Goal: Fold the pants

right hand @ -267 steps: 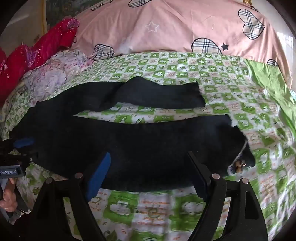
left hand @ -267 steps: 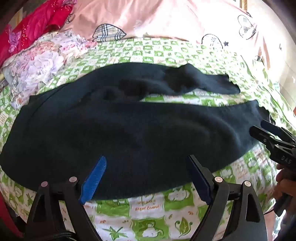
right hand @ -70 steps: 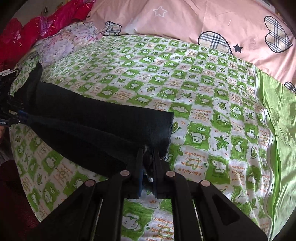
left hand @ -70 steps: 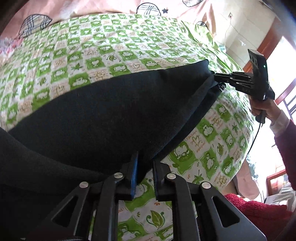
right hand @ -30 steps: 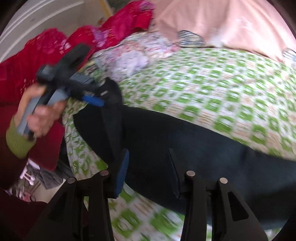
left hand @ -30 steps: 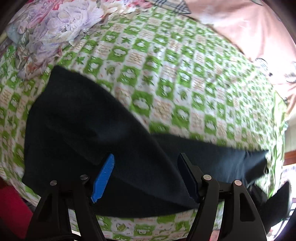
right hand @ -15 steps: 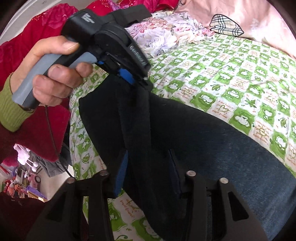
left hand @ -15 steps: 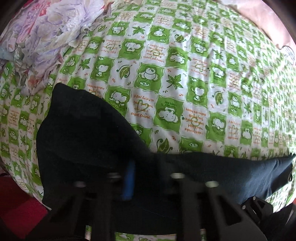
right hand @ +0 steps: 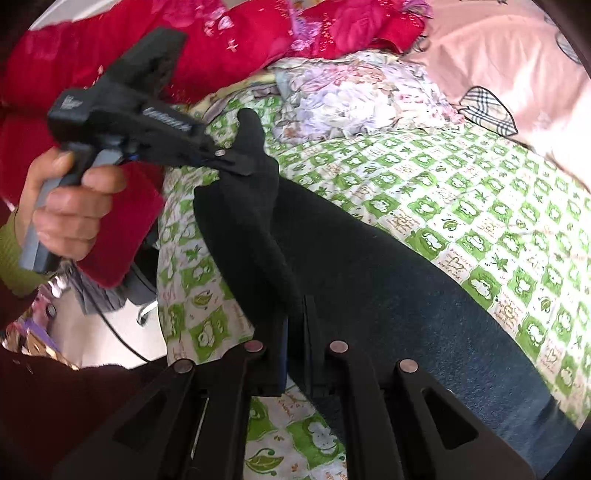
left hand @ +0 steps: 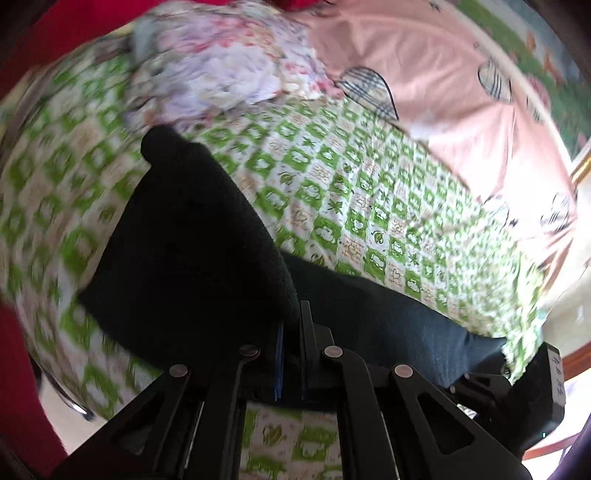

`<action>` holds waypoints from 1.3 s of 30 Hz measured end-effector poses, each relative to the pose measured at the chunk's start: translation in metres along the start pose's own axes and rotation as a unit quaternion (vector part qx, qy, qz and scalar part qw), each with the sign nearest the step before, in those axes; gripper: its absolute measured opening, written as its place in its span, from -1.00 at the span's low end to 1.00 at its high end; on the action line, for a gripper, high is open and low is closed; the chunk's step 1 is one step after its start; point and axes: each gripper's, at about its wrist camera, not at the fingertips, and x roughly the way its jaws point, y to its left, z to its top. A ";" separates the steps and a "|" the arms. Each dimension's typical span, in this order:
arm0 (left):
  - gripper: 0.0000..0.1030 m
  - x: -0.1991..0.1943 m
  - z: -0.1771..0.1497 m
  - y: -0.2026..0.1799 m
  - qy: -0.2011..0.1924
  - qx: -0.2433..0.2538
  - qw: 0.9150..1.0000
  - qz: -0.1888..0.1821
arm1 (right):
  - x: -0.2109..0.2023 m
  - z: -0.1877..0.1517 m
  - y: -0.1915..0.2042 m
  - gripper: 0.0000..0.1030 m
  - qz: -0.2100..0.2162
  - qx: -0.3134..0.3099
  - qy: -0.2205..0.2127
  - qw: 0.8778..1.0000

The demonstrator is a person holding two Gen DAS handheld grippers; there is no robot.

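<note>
Dark navy pants [left hand: 192, 254] lie folded lengthwise on the green-checked bedsheet [left hand: 388, 206]. My left gripper [left hand: 291, 328] is shut on the pants' waist end, which lifts up in front of it. My right gripper [right hand: 295, 325] is shut on the same end of the pants [right hand: 369, 280] at its near edge. In the right wrist view the left gripper [right hand: 236, 162] pinches the far corner of that end, held by a hand. The right gripper's body [left hand: 517, 391] shows at the lower right of the left wrist view. The legs run off to the right.
A pink quilt with plaid hearts [left hand: 461, 92] and a floral pillow [right hand: 354, 96] lie at the back of the bed. Red bedding [right hand: 258, 33] is piled at the far left. The bed's near edge drops to the floor [right hand: 110, 325] on the left.
Both grippers have closed on the pants' waist end, and that end is now raised off the sheet. The left wrist view has swung and is blurred.
</note>
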 end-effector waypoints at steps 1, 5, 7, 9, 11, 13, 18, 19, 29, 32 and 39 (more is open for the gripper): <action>-0.92 -0.004 -0.006 0.006 -0.005 -0.007 1.000 -0.006 | 0.000 0.000 0.002 -0.86 -0.002 -0.005 0.003 1.000; -0.92 0.001 -0.025 0.025 -0.012 -0.030 0.999 -0.024 | 0.005 0.000 0.009 -0.86 -0.009 -0.013 0.018 1.000; -0.92 0.003 -0.032 0.034 -0.012 -0.041 0.999 -0.033 | 0.008 -0.001 0.012 -0.86 -0.014 -0.019 0.024 0.999; -0.92 0.003 -0.038 0.041 -0.011 -0.048 0.998 -0.039 | 0.010 -0.002 0.013 -0.86 -0.018 -0.021 0.029 0.999; -0.92 0.010 -0.041 0.044 -0.010 -0.052 0.998 -0.044 | 0.012 -0.004 0.013 -0.86 -0.020 -0.020 0.036 0.999; -0.92 0.012 -0.047 0.047 -0.008 -0.053 0.997 -0.047 | 0.014 -0.005 0.014 -0.86 -0.021 -0.021 0.042 0.999; -0.92 0.019 -0.058 0.059 -0.004 -0.064 0.996 -0.056 | 0.023 -0.007 0.018 -0.86 -0.027 -0.020 0.058 0.998; -0.91 0.021 -0.059 0.063 -0.003 -0.070 0.996 -0.059 | 0.025 -0.008 0.019 -0.86 -0.028 -0.022 0.061 0.998; -0.84 0.028 -0.062 0.082 0.011 -0.081 0.993 -0.088 | 0.032 -0.006 0.016 -0.73 -0.020 0.002 0.077 0.997; -0.74 0.024 -0.062 0.086 0.018 -0.084 0.992 -0.089 | 0.031 -0.005 0.019 -0.67 -0.020 0.002 0.079 0.997; -0.16 0.006 -0.061 0.112 0.017 -0.118 0.990 -0.070 | 0.019 0.004 0.020 -0.45 0.003 0.012 0.070 0.997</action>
